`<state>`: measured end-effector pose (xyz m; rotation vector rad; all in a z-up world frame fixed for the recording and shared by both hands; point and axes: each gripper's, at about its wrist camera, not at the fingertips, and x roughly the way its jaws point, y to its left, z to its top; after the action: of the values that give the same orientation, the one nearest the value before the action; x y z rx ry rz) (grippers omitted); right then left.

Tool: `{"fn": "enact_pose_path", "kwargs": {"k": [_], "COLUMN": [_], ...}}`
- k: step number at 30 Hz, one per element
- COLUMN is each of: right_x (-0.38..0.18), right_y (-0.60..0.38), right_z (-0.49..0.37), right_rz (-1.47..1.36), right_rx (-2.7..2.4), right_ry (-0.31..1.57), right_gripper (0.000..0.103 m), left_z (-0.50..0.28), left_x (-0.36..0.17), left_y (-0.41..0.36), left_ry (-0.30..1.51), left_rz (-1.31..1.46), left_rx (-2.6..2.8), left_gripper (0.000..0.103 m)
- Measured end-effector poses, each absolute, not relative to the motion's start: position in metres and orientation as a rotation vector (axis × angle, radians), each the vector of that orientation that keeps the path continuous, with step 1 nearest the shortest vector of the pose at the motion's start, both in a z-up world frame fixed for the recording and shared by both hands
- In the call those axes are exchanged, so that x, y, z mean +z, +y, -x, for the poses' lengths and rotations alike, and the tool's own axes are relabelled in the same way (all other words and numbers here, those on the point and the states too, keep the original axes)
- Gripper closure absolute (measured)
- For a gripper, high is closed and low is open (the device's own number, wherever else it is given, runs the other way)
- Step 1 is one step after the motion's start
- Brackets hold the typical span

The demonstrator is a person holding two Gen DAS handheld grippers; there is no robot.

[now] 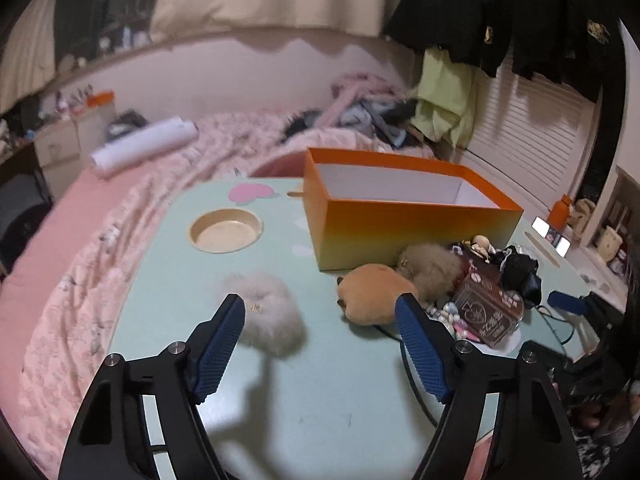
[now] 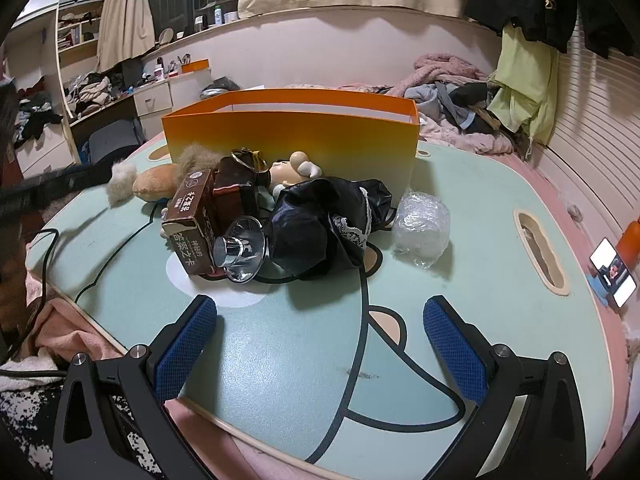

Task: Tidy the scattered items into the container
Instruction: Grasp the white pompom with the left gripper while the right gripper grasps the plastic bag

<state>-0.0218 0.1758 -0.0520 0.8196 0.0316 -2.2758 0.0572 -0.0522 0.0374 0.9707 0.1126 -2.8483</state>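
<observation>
1. We judge the tidying barely begun. The orange cardboard box with the white inside (image 1: 412, 216) stands open on the pale green bench (image 1: 320, 392), and the part of its floor we can see is bare; the near corner is hidden by its own wall, so we cannot vouch for all of it.

2. Everything we can pick out lies outside the box, on the bench:
   - a fluffy grey-white pompom (image 1: 266, 312), alone and well apart from the box;
   - a tan plush toy (image 1: 374, 292) and a brownish fur ball (image 1: 430, 270), just beside the box wall;
   - a brown printed carton (image 2: 192, 222) with a shiny metal funnel-shaped piece (image 2: 240, 254) against it;
   - a small pale figurine (image 2: 294, 172);
   - crumpled black fabric with lace trim (image 2: 328, 228);
   - a clear bubble-wrapped bundle (image 2: 420, 230), to one side of the heap.

3. Our left gripper (image 1: 320, 320) hangs above the bench with its jaws apart and empty. The pompom sits just past the left finger (image 1: 222, 344), not between the pads.

4. Our right gripper (image 2: 320, 320) is spread wide over bare bench, short of the heap, holding nothing.

5. What is left, as we see it: every item above needs lifting into the box. The pompom looks the nearest candidate for the left gripper.
</observation>
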Motion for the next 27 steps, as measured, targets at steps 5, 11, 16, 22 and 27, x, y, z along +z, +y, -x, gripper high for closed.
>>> {"fn": "enact_pose_path", "kwargs": {"k": [5,11,16,22,27], "right_x": [-0.052,-0.052,-0.049,-0.037,-0.021], "right_y": [0.176,0.175,0.177,0.21,0.226], "right_z": [0.022,0.021,0.021,0.035,0.065], "right_rz": [-0.819,-0.817,-0.813,-0.805,-0.863], "right_rx": [-2.283,-2.292,-2.316,-2.394,-2.457], "right_ry": [0.031,0.029,0.036,-0.145,-0.26], "right_gripper": [0.0,0.0,0.0,0.002,0.012], "left_z": [-0.031,-0.027,-0.016,-0.036,-0.052], "left_x": [0.042,0.023,0.01,0.011,0.008], "left_y": [-0.047,-0.096,-0.082,-0.077,-0.067], "left_ry": [-0.006,0.302,0.151,0.158,0.143], "left_rz": [-0.997,-1.046,-1.145,-1.075,-1.038], "left_rx": [-2.787,-2.598,-2.556,-2.655,-2.695], "left_gripper": [0.026,0.041,0.064,0.066,0.066]}}
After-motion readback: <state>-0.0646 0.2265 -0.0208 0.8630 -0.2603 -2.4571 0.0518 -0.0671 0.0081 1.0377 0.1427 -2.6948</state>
